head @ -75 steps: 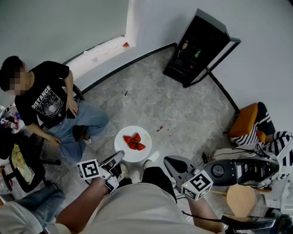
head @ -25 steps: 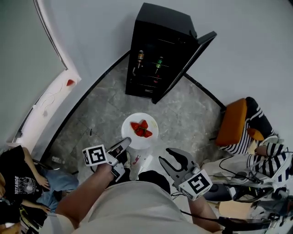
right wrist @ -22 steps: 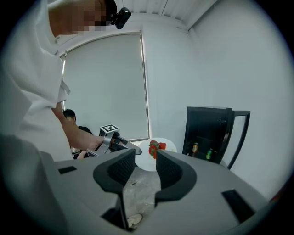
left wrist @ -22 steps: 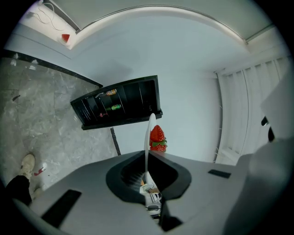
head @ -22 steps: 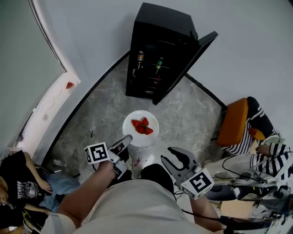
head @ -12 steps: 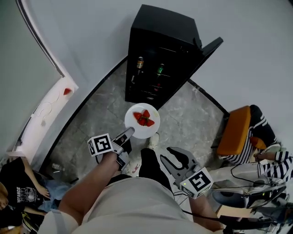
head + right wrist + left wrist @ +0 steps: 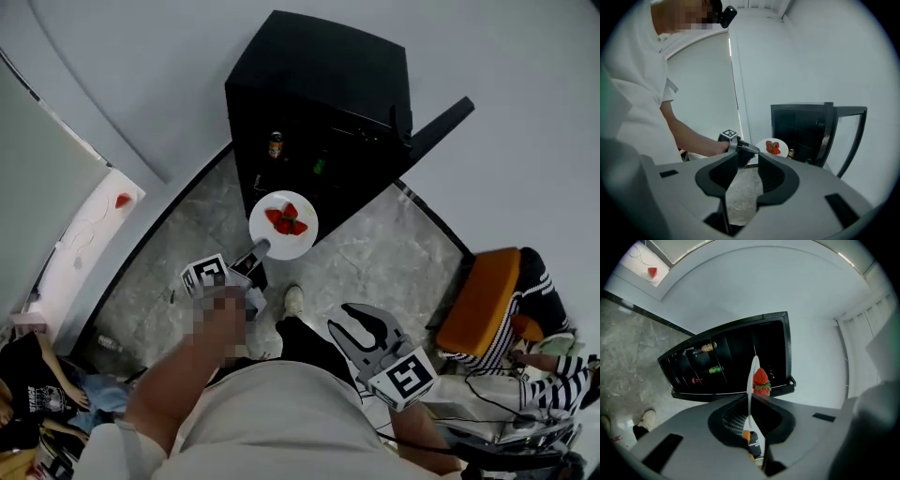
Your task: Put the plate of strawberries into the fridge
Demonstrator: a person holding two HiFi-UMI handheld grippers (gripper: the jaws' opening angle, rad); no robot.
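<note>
A white plate [image 7: 283,225] with three strawberries [image 7: 285,219] is held level in front of the open black fridge [image 7: 319,103], by its shelves. My left gripper [image 7: 260,248] is shut on the plate's near rim. In the left gripper view the plate [image 7: 752,376] shows edge-on between the jaws, with the strawberries [image 7: 761,379] on it and the fridge [image 7: 736,357] behind. My right gripper [image 7: 360,328] hangs lower at the right, open and empty. From the right gripper view [image 7: 747,171] I see the plate [image 7: 772,147] beside the fridge [image 7: 801,131].
The fridge door [image 7: 439,124] swings open to the right. Bottles [image 7: 704,348] stand on the fridge shelves. A person sits on an orange chair [image 7: 483,298] at the right, another person [image 7: 28,394] at the lower left. A white ledge [image 7: 94,225] runs along the left wall.
The left gripper has carried the plate forward, from over the floor to right in front of the fridge shelves. The fridge is nearer. The right gripper has stayed low and open.
</note>
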